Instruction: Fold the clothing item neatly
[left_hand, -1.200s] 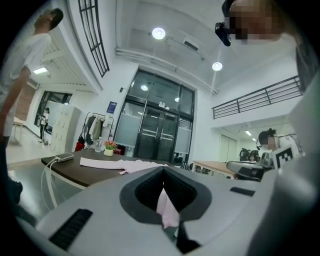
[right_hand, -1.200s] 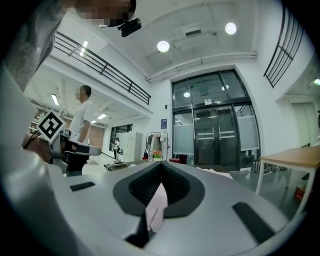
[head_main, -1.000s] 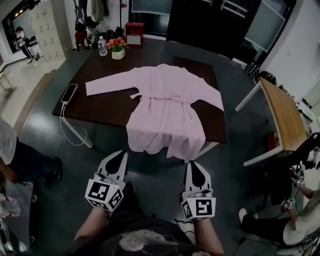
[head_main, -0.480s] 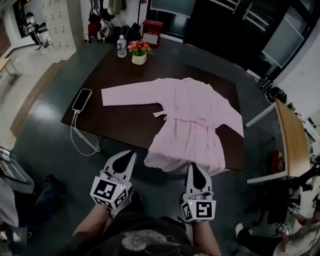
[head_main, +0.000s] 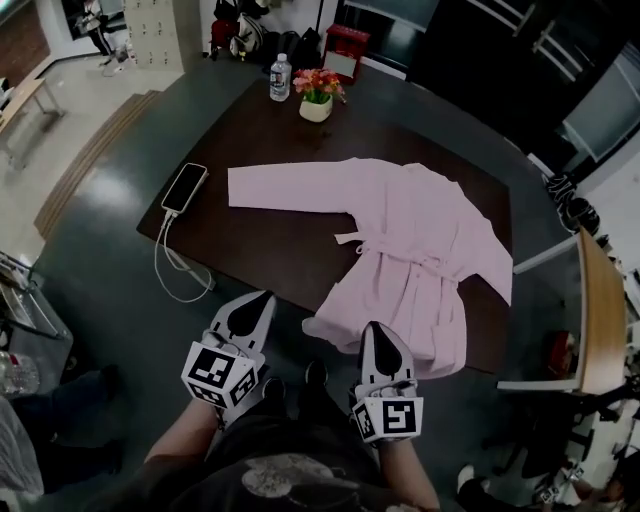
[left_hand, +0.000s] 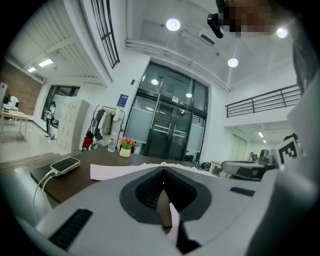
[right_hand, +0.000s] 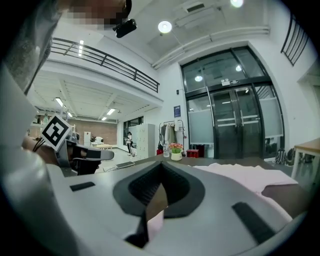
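Far L, off table edge: cable (head_main: 158, 255) looping down toward floor, plugged into phone (head_main: 184, 188). Phone face-up at L end of dark wood table (head_main: 280, 240), well apart from everything else on it.

Near far edge: clear bottle (head_main: 280, 78), upright, label round middle; contents not readable. Just R of it, white pot (head_main: 316, 108), upright, holding pink & orange flowers (head_main: 319, 84) w/ green leaves. Beyond pot, off table: red box (head_main: 346, 52); inside not visible.

Task item: pink robe (head_main: 425, 250), spread flat over R half of table. Collar toward far side. One sleeve stretched straight L toward phone w/o reaching it. Belt tied at waist. Hem at near edge, draping a little over it. Not folded yet.

Near side, below table edge: L gripper (head_main: 263, 296), fingers pressed fully together, nothing between them, tip aimed at bare tabletop L of hem. R gripper (head_main: 372, 326) likewise closed tight & empty, tip right at hem in head view; contact not clear. Marker cubes at rear of both, forearms behind.

Far R: edge of lighter side table (head_main: 598, 320).
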